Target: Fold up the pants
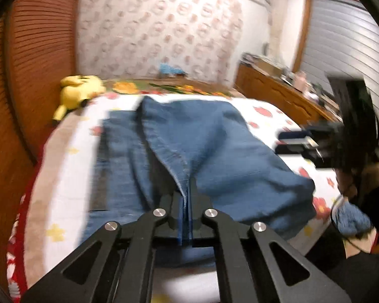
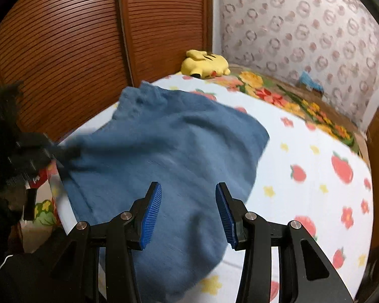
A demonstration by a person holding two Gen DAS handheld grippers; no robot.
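Pants mid-fold on the bed

Left gripper (image 1: 187,202) pinches the pants (image 1: 189,146) hem to carry it over — right gripper (image 2: 188,212) hangs spread, empty, above the bed (image 2: 315,202).

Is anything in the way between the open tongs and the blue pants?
Nothing visible is. The right tongs are open right above the blue pants, with only air between them. The left tongs are already shut on the pants' edge. The yellow plush toy lies far off at the bed's far side.
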